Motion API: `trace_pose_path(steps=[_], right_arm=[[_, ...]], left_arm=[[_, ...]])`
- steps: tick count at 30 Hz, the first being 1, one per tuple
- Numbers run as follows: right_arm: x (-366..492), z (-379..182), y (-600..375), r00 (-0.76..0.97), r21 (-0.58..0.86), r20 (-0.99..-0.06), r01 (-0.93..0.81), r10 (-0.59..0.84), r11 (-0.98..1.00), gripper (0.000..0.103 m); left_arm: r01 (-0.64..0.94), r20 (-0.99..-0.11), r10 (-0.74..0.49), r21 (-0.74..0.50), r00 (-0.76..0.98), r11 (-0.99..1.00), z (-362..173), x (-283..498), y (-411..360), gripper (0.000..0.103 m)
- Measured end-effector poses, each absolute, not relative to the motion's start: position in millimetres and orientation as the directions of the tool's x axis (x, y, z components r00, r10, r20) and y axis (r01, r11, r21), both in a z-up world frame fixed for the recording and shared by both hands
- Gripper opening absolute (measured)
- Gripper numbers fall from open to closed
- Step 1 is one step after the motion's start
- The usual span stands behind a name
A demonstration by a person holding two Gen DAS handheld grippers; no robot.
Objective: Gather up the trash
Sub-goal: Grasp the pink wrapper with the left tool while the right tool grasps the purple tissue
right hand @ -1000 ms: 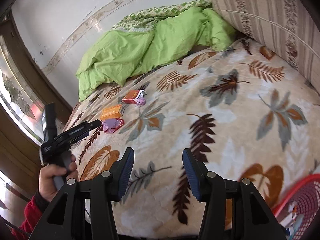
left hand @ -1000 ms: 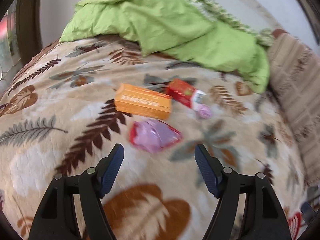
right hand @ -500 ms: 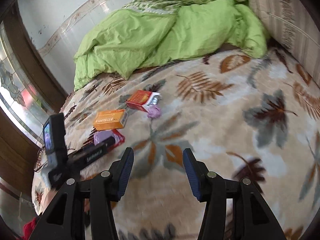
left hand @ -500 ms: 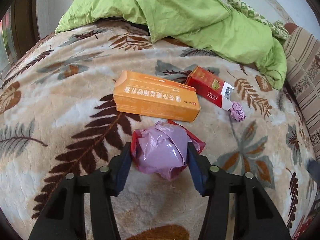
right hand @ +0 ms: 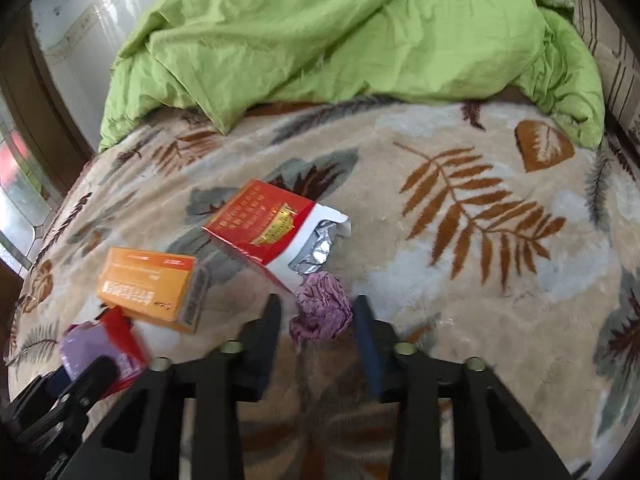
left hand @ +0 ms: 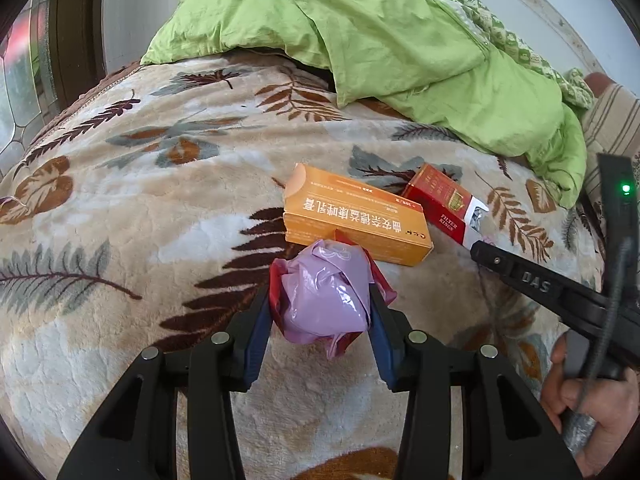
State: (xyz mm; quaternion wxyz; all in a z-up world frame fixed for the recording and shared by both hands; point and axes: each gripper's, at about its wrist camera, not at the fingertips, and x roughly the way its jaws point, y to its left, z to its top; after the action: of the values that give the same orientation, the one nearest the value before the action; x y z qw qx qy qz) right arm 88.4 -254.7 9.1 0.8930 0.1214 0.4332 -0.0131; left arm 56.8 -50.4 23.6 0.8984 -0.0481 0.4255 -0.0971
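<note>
Trash lies on a leaf-patterned blanket (left hand: 160,208). My left gripper (left hand: 320,316) has a crumpled purple-and-red wrapper (left hand: 324,300) between its closing jaws, and both blue pads press its sides. The same wrapper (right hand: 100,348) shows at the lower left of the right wrist view. My right gripper (right hand: 318,312) is closing around a small purple paper ball (right hand: 322,308); the right pad touches it and a thin gap remains on the left. An orange box (left hand: 356,220) and an opened red cigarette pack (right hand: 272,220) lie just beyond. The right gripper (left hand: 480,248) hides the ball in the left wrist view.
A rumpled green duvet (left hand: 380,40) is heaped at the far end of the bed. A striped cushion (left hand: 612,120) stands on the right, and a dark frame with a window (left hand: 24,80) on the left. A person's hand (left hand: 592,404) holds the right gripper.
The left gripper moved forward and down onto the wrapper and its jaws narrowed against it. The right gripper swept across the bed to the paper ball and its jaws narrowed.
</note>
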Motion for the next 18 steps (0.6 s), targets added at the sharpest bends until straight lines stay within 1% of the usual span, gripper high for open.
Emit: trace_pose_path(steps=[5, 13, 18], right_arm=[[73, 16, -254, 0.666, 0.223, -0.741, 0.125, 0.084, 0.967, 0.029], [-17, 46, -242, 0.737, 0.289, -0.666, 0.111, 0.116, 0.951, 0.028], [-71, 55, -232, 0.771, 0.295, -0.629, 0.115, 0.102, 0.949, 0.028]], left_arm=[[0.147, -0.737, -0.209, -0.150, 0.642, 0.978, 30, 52, -53, 0.044], [0.178, -0.707, -0.207, -0.115, 0.677, 0.977, 41, 22, -57, 0.044], [0.221, -0.689, -0.232, -0.105, 0.687, 0.969, 50, -5, -65, 0.044]])
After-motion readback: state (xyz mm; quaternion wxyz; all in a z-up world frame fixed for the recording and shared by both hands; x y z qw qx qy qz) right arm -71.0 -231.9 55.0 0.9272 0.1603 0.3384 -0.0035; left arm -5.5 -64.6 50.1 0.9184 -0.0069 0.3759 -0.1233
